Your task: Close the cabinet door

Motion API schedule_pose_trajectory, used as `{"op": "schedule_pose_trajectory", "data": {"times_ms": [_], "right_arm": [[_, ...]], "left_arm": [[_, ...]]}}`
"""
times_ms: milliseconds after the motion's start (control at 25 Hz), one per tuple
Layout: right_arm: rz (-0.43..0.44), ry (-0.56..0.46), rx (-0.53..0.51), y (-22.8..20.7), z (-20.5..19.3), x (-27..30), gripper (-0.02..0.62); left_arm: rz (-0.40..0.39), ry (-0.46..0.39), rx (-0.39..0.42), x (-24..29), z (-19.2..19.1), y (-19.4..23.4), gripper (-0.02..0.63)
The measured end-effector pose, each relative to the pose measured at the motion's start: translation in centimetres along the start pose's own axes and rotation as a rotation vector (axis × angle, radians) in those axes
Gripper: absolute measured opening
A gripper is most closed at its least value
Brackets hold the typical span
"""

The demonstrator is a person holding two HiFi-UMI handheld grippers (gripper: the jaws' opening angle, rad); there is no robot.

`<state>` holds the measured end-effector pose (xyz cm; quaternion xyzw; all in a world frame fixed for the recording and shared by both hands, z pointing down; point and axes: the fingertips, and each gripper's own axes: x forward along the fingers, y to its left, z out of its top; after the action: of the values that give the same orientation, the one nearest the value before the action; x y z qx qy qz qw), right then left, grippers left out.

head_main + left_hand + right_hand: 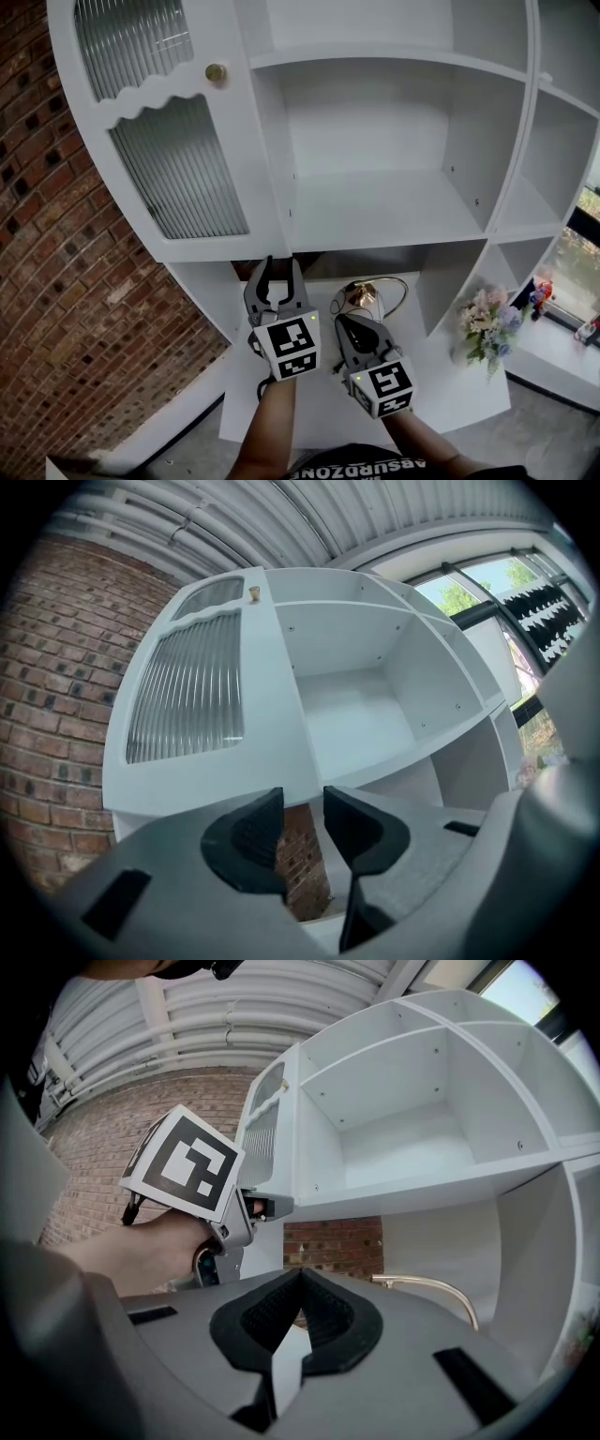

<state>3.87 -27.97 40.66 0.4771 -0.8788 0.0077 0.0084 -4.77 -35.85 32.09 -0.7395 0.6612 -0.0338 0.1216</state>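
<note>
The white cabinet door with ribbed glass and a brass knob stands swung open at the left of the cabinet. In the left gripper view the door fills the left half. My left gripper sits just below the door's bottom edge; its jaws stand apart with only brick wall showing between them. My right gripper hangs beside it on the right, jaws shut with nothing in them. The right gripper view shows the left gripper under the door's lower corner.
Open white shelf compartments lie right of the door. A brass vessel with a curved handle stands in the lower niche, and a flower bunch stands on the white counter. A brick wall runs along the left.
</note>
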Motion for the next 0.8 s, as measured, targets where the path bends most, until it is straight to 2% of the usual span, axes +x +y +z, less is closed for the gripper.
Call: {"op": "schedule_pose_trajectory", "data": {"times_ms": [120,200,640,800], "right_arm": [[-0.003,0.003,0.000,0.3,-0.1,-0.1,-0.002],[-0.005,0.004,0.000,0.6,-0.1,-0.1,-0.002],[-0.014,0.001,-0.005,2.3,0.1,-0.8,-0.002],[-0.010,-0.008,-0.003,3.3,0.1,-1.2,-0.002]], "left_arm": [[-0.017,-0.025,-0.034,-0.5,0.1,0.3,0.126],[-0.015,-0.036,-0.043,-0.8,0.2,0.7,0.065],[-0.030,-0.025,-0.093,-3.3,-0.9,2.3,0.028],[-0.058,-0.017,-0.096,-4.6,-1.5,2.1,0.018]]}}
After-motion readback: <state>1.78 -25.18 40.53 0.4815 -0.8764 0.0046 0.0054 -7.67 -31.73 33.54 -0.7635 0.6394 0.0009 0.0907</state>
